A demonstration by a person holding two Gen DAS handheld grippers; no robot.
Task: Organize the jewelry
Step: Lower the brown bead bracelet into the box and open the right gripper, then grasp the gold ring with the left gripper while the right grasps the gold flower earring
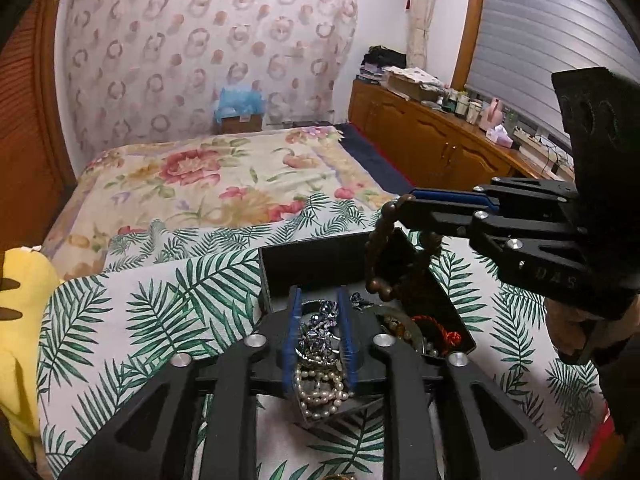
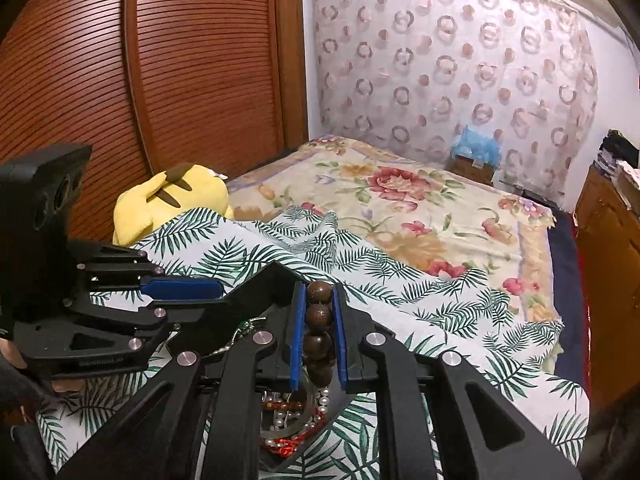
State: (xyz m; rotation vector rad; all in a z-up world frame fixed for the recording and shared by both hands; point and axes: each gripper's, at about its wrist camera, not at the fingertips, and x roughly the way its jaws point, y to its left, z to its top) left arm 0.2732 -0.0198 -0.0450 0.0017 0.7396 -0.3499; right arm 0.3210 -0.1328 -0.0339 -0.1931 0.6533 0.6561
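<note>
Right gripper (image 2: 319, 330): fingers pressed onto a brown wooden bead bracelet (image 1: 394, 254), its loop dangling below the tips, above the black jewelry box (image 1: 320, 264) | Left gripper (image 1: 318, 340): fingers narrowly apart, straddling silver jewelry (image 1: 320, 326) and a pearl strand (image 1: 320, 394) inside the box; grip unclear | Box sits on a leaf-print cloth (image 1: 168, 320) beneath both grippers.

We see a bedroom. A bed with a floral blanket (image 1: 192, 176) and a palm-leaf sheet (image 1: 160, 312) stands before a curtain with ring patterns (image 1: 208, 48). At the right, a wooden cabinet (image 1: 424, 136) runs under a window with grey blinds (image 1: 548, 40). At the left is a slatted wooden wardrobe door (image 2: 160, 80).
</note>
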